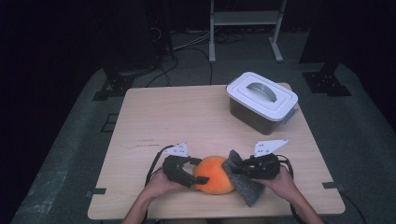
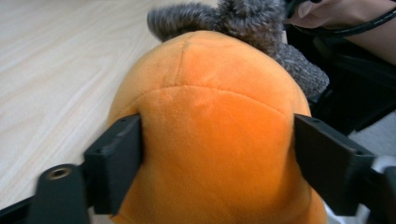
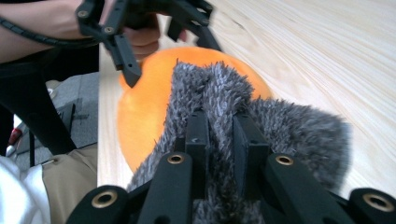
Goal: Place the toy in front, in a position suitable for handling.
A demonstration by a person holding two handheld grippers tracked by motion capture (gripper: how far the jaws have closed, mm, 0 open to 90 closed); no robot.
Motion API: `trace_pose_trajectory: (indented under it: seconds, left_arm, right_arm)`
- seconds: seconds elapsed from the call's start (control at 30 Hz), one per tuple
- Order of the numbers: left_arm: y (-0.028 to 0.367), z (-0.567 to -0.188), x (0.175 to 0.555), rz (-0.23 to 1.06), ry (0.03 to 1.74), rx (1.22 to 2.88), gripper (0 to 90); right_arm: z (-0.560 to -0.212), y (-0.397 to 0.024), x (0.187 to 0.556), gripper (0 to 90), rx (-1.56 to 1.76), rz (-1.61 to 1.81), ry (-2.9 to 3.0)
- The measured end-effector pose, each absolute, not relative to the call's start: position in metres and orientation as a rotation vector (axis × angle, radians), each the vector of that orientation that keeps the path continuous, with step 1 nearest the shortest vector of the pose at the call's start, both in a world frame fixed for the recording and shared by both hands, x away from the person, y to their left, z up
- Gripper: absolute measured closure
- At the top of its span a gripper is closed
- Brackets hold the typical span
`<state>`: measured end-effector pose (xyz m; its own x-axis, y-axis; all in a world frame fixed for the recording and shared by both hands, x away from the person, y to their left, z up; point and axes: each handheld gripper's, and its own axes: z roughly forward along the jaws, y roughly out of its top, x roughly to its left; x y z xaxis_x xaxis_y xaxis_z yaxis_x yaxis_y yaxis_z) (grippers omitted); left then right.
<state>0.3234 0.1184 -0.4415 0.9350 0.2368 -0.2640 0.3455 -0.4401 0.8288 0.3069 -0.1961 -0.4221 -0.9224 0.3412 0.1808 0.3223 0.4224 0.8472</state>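
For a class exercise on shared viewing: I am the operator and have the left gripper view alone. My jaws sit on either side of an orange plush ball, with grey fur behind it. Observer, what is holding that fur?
Observer: The right gripper has its jaws shut on the grey furry cloth, pinching a fold of it.
Operator: Does the cloth touch the ball?
Observer: Yes, in the right gripper view the cloth's raised fold lies against the orange plush ball.
Operator: Anything else on the table?
Observer: A lidded container stands at the table's far right, apart from both grippers.
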Motion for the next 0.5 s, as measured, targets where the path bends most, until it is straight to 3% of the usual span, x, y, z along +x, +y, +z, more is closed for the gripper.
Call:
trace_pose_trajectory:
  seconds: [0.3,0.5]
  left_arm:
    - [0.091,-0.439,0.314,-0.069,0.367,2.091,19.5]
    - [0.096,-0.445,0.321,-0.165,0.400,2.077,7.0]
  right_arm:
    - [-0.392,-0.168,0.300,77.5,0.451,1.521,2.644]
    - [-0.404,-0.179,0.302,77.4,0.521,1.561,2.648]
